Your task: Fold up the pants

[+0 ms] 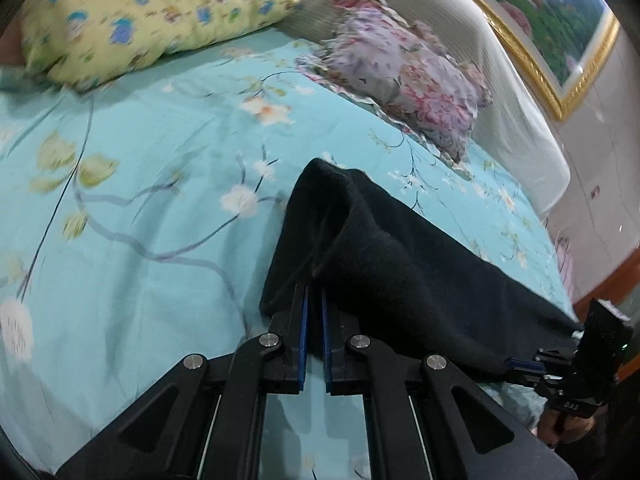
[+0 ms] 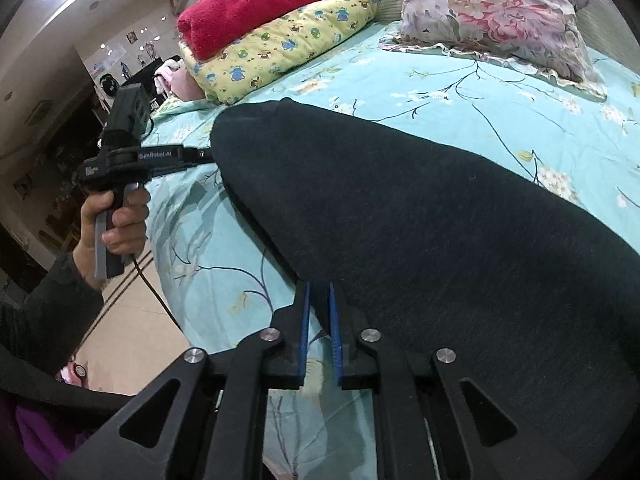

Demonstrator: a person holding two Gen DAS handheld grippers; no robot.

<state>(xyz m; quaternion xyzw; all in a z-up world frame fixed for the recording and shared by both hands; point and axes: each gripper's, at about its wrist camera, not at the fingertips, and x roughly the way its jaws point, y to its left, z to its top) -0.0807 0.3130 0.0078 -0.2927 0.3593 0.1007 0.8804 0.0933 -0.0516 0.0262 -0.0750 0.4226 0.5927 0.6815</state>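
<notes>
Black pants (image 1: 400, 260) lie folded across a turquoise floral bedsheet (image 1: 160, 160). My left gripper (image 1: 314, 286) is shut on a bunched corner of them, which rises in a peak above its fingertips. In the right wrist view the pants (image 2: 400, 220) spread wide and flat over the bedsheet (image 2: 520, 100). My right gripper (image 2: 318, 288) pinches their near edge between blue pads that stand a narrow gap apart. The left gripper (image 2: 206, 156), held by a hand (image 2: 120, 216), grips the far left corner. The right gripper (image 1: 510, 364) shows at the pants' right end.
A yellow patterned pillow (image 2: 288, 52) with a red blanket (image 2: 256, 12) on it and a purple floral pillow (image 2: 492, 12) lie at the head of the bed. A padded headboard (image 1: 500, 100) and a framed picture (image 1: 552, 20) stand behind. Tiled floor (image 2: 132, 312) runs beside the bed's left edge.
</notes>
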